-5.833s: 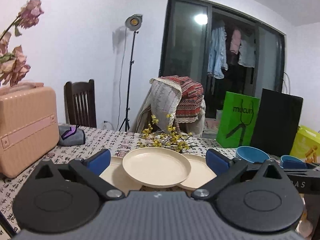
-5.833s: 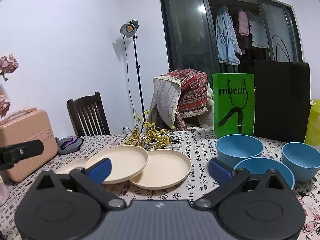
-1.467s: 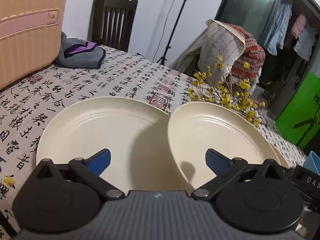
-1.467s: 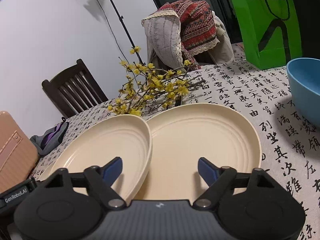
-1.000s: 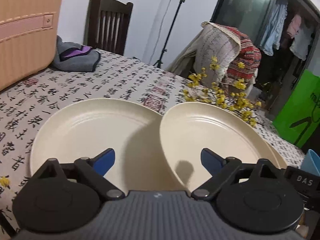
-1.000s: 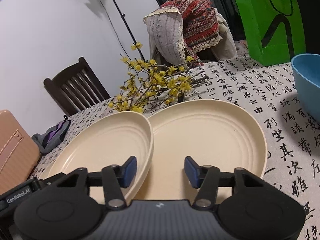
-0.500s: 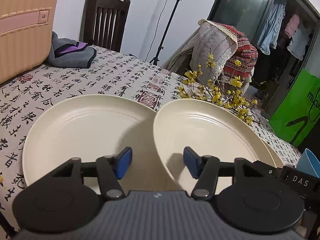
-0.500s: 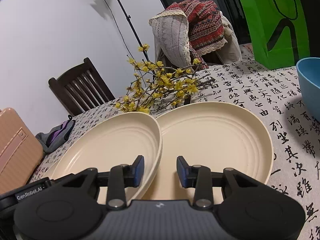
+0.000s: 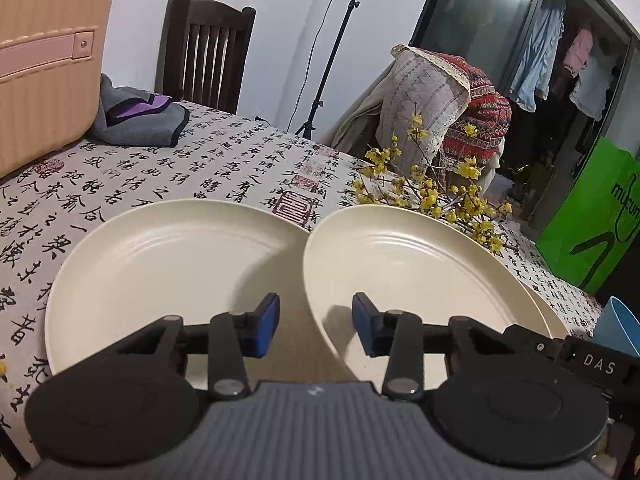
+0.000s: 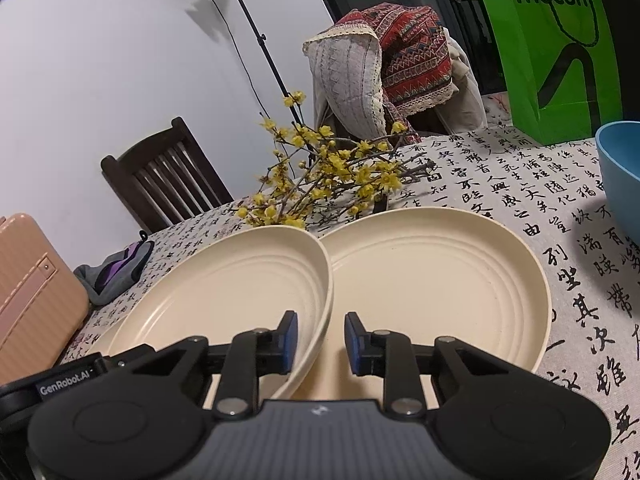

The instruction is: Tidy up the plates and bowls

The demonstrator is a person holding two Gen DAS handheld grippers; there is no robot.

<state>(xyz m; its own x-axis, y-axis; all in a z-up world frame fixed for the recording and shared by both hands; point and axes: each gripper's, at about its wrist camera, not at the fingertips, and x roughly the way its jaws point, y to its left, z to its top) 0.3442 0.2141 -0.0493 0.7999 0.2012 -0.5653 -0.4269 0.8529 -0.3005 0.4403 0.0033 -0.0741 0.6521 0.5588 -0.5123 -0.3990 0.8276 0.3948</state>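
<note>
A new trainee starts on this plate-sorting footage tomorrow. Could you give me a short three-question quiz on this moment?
1. True or false: the middle plate lies flat on the tablecloth.
2. What colour is the bowl at the right edge? A cream, B blue, C green.
3. Fill in: between the right gripper's jaws runs the middle plate's ____.

Key:
1. False. It overlaps the right plate and rests partly on it.
2. B.
3. Rim. The jaws are closing around it, but the pads do not press on it yet.
</note>
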